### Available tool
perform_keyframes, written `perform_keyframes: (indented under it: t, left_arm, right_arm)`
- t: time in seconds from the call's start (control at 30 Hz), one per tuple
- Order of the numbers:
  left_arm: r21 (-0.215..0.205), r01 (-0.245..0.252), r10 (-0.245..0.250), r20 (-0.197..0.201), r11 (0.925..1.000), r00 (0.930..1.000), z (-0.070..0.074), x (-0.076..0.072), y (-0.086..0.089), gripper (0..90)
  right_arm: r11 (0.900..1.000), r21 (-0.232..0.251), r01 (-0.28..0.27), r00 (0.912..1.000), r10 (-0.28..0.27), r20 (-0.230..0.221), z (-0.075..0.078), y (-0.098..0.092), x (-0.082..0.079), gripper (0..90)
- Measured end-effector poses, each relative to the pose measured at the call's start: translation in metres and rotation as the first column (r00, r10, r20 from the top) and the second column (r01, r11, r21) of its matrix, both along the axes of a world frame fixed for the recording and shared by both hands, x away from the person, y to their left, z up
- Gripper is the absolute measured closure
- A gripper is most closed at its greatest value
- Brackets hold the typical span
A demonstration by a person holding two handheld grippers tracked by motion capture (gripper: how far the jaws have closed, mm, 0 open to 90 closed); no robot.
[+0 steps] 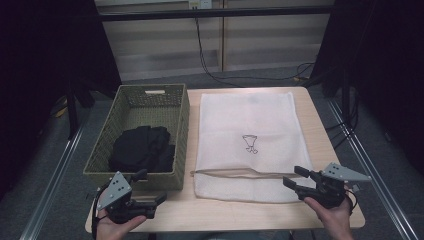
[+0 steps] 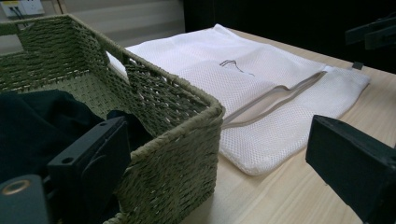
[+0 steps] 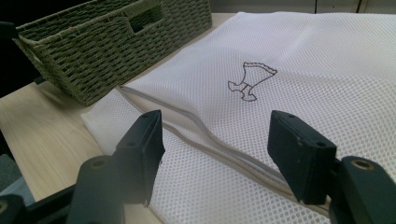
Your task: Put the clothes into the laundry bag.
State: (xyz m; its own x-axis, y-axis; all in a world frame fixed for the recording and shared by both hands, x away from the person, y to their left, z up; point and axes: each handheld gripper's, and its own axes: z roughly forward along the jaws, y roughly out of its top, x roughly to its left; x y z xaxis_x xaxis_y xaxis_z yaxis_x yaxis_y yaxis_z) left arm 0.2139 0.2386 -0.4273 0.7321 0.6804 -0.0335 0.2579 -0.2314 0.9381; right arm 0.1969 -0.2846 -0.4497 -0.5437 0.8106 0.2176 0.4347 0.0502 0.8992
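A green woven basket point(image 1: 186, 131) point(image 2: 177, 154) point(image 3: 93, 70) stands on the left of the table and holds a pile of black clothing point(image 1: 142, 147) point(image 2: 32, 126). To its right a white mesh laundry bag point(image 1: 250, 120) point(image 2: 261, 79) point(image 3: 327, 70) lies flat, its beige zipper point(image 1: 240, 173) point(image 3: 201, 127) running across near the front end. My left gripper point(image 1: 149, 189) point(image 2: 219, 163) is open and empty at the basket's front right corner. My right gripper point(image 1: 296, 178) point(image 3: 219, 158) is open just above the bag's front right part, its jaws either side of the zipper line and apart from the cloth.
The wooden table point(image 1: 225, 216) has a bare strip along its front edge. Dark curtains hang at both sides. Cables point(image 1: 210, 70) trail over the floor behind the table, and metal rails point(image 1: 365, 150) run along the floor on each side.
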Motion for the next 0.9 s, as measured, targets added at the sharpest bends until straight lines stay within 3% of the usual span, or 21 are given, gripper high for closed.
perform_keyframes:
  t: [0.43,0.5,0.6,0.73,0.9]
  left_arm:
    - [0.009,0.009,-0.008,-0.03,0.9999,0.9995,-0.002,0.003,-0.004,6.0]
    - [0.012,0.0,0.0,-0.037,0.9999,0.9993,-0.002,0.003,-0.004,6.0]
    - [0.007,0.024,-0.023,-0.032,0.9997,0.9992,-0.002,0.003,-0.003,6.0]
    - [0.016,0.017,-0.017,-0.028,0.9997,0.9995,-0.002,0.001,-0.004,6.5]
    - [0.005,0.016,-0.016,-0.027,0.9999,0.9995,-0.002,-0.001,0.0,6.5]
  right_arm:
    - [0.999,-0.016,-0.051,0.9971,0.05,-0.057,-0.006,0.007,0.014,38.7]
    - [0.996,-0.025,-0.087,0.992,0.085,-0.094,-0.009,0.013,0.02,33.8]
    - [0.991,-0.049,-0.121,0.9867,0.115,-0.115,-0.01,0.02,0.025,33.9]
    - [0.989,-0.048,-0.141,0.9846,0.135,-0.111,-0.006,0.025,0.03,36.0]
    - [0.979,-0.086,-0.185,0.978,0.175,-0.113,-0.002,0.039,0.04,38.8]
